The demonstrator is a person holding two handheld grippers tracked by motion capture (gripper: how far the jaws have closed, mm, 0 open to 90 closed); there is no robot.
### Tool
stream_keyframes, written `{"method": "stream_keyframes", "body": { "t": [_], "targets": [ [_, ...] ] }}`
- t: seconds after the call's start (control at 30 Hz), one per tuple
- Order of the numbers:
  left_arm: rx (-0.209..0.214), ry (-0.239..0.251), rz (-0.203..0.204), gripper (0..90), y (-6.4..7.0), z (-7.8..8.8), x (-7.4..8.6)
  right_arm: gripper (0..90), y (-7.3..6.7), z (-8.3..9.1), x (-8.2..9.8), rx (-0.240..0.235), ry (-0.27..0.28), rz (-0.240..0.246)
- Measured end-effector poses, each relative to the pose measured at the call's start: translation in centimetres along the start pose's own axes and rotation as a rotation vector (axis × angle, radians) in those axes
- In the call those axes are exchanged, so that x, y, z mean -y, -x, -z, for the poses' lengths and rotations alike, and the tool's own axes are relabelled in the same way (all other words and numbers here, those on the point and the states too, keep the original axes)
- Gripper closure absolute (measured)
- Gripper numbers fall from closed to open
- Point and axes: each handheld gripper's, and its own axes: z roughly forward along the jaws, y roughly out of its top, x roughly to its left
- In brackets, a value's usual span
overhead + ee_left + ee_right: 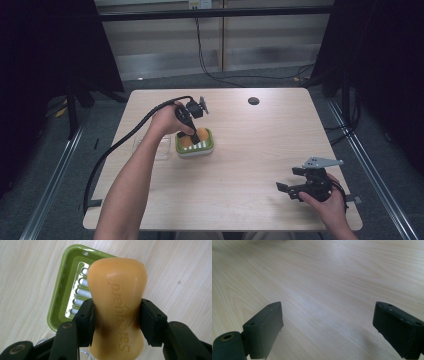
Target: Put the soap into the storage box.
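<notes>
A: What has the left gripper [116, 322] got?
B: Its jaws are clamped on the waist of an orange soap bar [117, 302], smooth, hourglass-shaped, with lettering pressed into its face.
A: Where is it?
B: Over the green soap dish [58, 300] with its slotted floor, on the wooden table [260, 150].
A: And the right gripper [328, 332]?
B: Jaws wide apart, empty, over bare wood.

An orange soap bar [117, 305] at frame centre bears the embossed brand "Safeguard", stamped upside down inside an oval emblem.
</notes>
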Motion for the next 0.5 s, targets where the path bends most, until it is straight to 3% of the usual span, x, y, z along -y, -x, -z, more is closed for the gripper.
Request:
{"method": "stream_keyframes", "body": {
  "t": [0.13,0.17,0.27,0.3,0.43,0.5],
  "targets": [
    [-0.001,-0.001,-0.018,50.1,-0.20,-0.10,-0.15,9.1,0.00,-0.05,0.03,0.001,-0.001,-0.001],
    [0.005,0.008,0.008,50.1,-0.10,-0.20,-0.15,9.1,0.01,-0.07,0.03,0.001,-0.001,0.000],
    [0.006,-0.005,-0.018,50.1,-0.34,-0.25,-0.23,9.1,-0.02,-0.08,0.03,0.000,-0.001,0.000],
    [0.007,0.003,-0.003,50.1,-0.37,-0.33,-0.28,9.1,-0.04,-0.09,0.03,-0.002,-0.001,0.004],
    [0.006,-0.006,-0.015,50.1,-0.65,-0.43,-0.35,9.1,-0.07,-0.14,0.02,-0.005,-0.001,0.002],
    [0.001,0.001,0.001,50.1,-0.69,-0.55,-0.35,9.1,-0.06,-0.12,0.02,-0.004,-0.002,0.001]
  ]
}}
